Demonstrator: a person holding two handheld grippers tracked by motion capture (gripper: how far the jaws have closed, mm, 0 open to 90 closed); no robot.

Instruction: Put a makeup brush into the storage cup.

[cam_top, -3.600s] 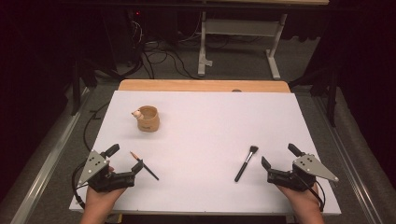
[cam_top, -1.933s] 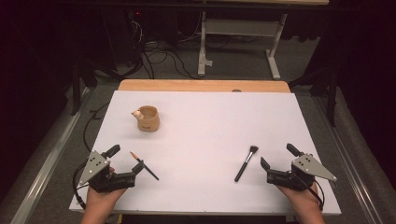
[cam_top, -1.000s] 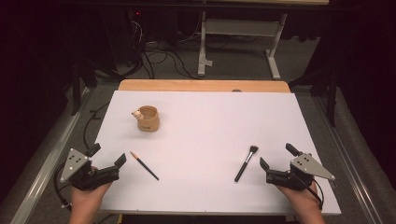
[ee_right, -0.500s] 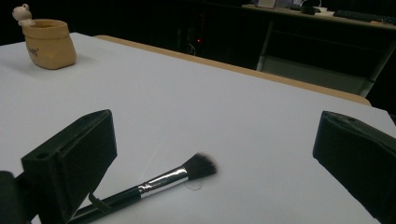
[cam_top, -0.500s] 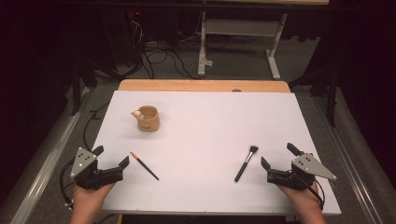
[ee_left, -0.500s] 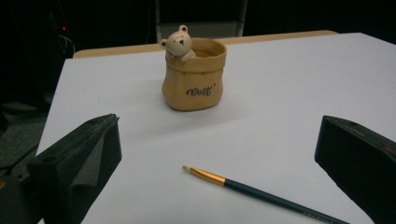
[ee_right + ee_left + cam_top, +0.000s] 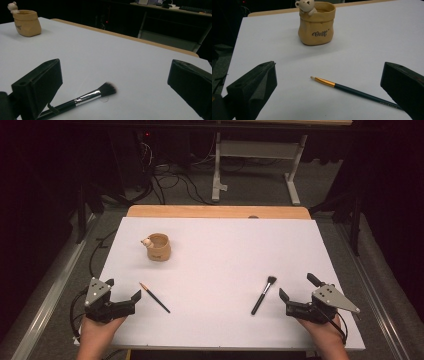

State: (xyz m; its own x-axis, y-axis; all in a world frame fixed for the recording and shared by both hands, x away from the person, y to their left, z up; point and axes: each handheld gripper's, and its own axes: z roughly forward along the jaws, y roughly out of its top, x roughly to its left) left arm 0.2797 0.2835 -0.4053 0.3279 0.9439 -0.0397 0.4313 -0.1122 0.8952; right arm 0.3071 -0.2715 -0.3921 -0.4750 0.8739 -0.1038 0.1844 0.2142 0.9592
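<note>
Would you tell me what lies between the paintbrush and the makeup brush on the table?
Nothing: in the high view the white table is bare between the paintbrush and the makeup brush.

Worktop [image 7: 220, 250]: matt white sheet over a wooden edge. Paintbrush [image 7: 357, 92]: glossy dark handle, brass-coloured ferrule. Makeup brush [image 7: 85, 98]: shiny metal ferrule, soft bristles. Pot [image 7: 316, 23]: smooth, possibly ceramic. Gripper jaws: matt black.
</note>
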